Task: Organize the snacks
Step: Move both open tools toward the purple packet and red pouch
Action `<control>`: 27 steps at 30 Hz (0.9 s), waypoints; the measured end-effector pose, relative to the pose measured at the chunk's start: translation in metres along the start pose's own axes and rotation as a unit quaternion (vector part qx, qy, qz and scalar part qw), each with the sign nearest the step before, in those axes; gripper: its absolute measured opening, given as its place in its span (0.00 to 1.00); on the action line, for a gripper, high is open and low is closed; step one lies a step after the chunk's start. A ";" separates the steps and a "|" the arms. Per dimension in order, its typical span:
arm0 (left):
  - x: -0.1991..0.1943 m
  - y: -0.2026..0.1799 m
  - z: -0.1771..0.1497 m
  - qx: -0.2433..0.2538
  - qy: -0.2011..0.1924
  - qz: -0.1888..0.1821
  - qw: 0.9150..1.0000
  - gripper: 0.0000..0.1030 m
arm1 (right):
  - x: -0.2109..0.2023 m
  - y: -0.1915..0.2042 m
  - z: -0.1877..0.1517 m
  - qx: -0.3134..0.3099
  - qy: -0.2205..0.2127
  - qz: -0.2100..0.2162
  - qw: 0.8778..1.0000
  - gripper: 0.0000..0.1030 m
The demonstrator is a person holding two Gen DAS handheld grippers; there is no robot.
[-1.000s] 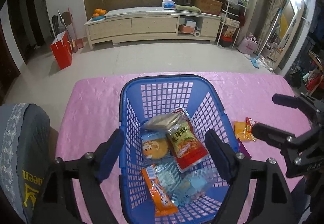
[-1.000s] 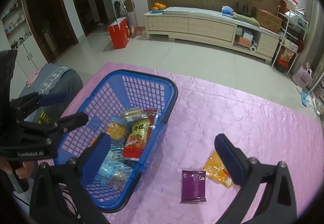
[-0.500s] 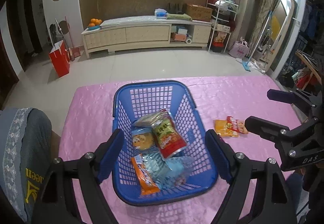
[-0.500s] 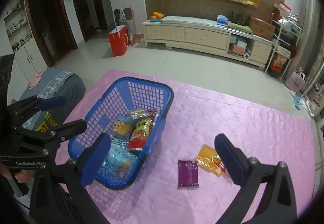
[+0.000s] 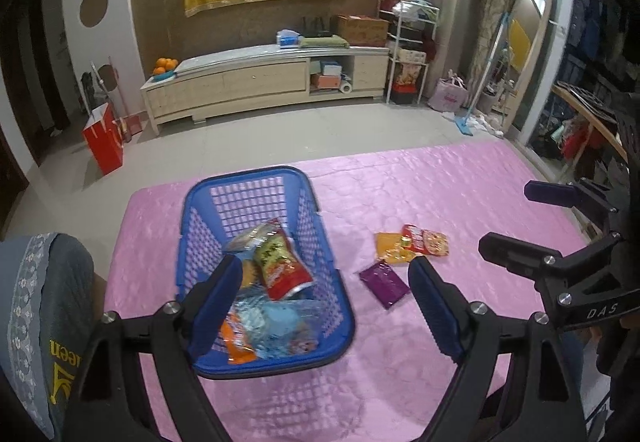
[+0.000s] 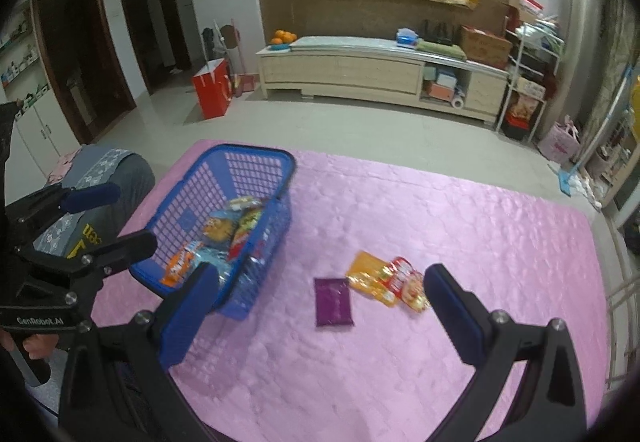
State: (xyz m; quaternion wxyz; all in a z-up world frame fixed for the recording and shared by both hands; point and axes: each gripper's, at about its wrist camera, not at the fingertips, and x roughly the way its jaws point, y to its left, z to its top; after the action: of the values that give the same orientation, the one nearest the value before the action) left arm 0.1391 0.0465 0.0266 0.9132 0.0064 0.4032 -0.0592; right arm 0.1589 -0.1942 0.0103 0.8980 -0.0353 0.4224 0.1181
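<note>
Snacks (image 6: 386, 284): 3 light, soft, crinkly packets right of basket (image 6: 256, 158). Best pinched at flat edges. Both grippers, left (image 5: 324, 306) and right (image 6: 320, 316), wide, holding nothing.

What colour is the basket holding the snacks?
Blue, with a lattice of holes: the basket shows best in the right wrist view.

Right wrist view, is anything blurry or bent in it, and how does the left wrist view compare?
Right wrist view: the blue basket and its snacks are smeared by motion, the purple packet soft-edged; fisheye bows the cabinet and darkens the corners. Left wrist view: sharper, packets in the basket readable, same curved edges, glare off the mirror.
</note>
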 end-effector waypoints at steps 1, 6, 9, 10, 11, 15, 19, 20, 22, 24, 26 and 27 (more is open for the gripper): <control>0.002 -0.006 0.000 0.004 0.002 -0.002 1.000 0.81 | -0.001 -0.006 -0.005 0.003 0.002 -0.003 1.000 1.00; 0.017 -0.036 -0.007 0.015 0.018 -0.014 1.000 0.81 | -0.002 -0.027 -0.023 0.009 0.017 -0.003 1.000 1.00; 0.029 -0.053 -0.011 0.022 0.032 -0.012 0.999 0.81 | -0.002 -0.040 -0.032 0.015 0.020 -0.006 1.000 1.00; 0.033 -0.058 -0.012 0.022 0.037 -0.016 0.999 0.81 | -0.001 -0.045 -0.035 0.019 0.023 -0.006 1.000 1.00; 0.036 -0.063 -0.014 0.021 0.041 -0.018 0.999 0.81 | 0.001 -0.050 -0.038 0.023 0.026 -0.006 0.999 1.00; 0.052 -0.080 -0.019 0.014 0.060 -0.023 0.998 0.81 | 0.006 -0.067 -0.048 0.036 0.034 -0.003 0.999 1.00; 0.069 -0.091 -0.024 0.004 0.076 -0.026 0.997 0.81 | 0.012 -0.087 -0.060 0.057 0.043 0.001 0.997 1.00; 0.072 -0.094 -0.025 0.003 0.079 -0.025 0.997 0.81 | 0.014 -0.090 -0.062 0.060 0.046 0.002 0.997 1.00; 0.079 -0.099 -0.025 -0.001 0.084 -0.023 0.996 0.81 | 0.020 -0.098 -0.067 0.066 0.053 0.002 0.996 1.00; 0.085 -0.103 -0.026 -0.004 0.087 -0.026 0.996 0.81 | 0.026 -0.105 -0.071 0.069 0.062 0.001 0.996 1.00; 0.094 -0.109 -0.027 -0.006 0.095 -0.028 0.995 0.81 | 0.032 -0.111 -0.075 0.073 0.068 0.001 0.995 1.00; 0.097 -0.111 -0.027 -0.006 0.099 -0.026 0.995 0.81 | 0.034 -0.113 -0.078 0.075 0.071 0.001 0.995 1.00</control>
State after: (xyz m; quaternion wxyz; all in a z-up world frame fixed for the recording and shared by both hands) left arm 0.1716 -0.0724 -0.0594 0.8671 -0.0038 0.4917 -0.0796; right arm 0.1492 -0.3103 -0.0698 0.8659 0.0241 0.4925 0.0844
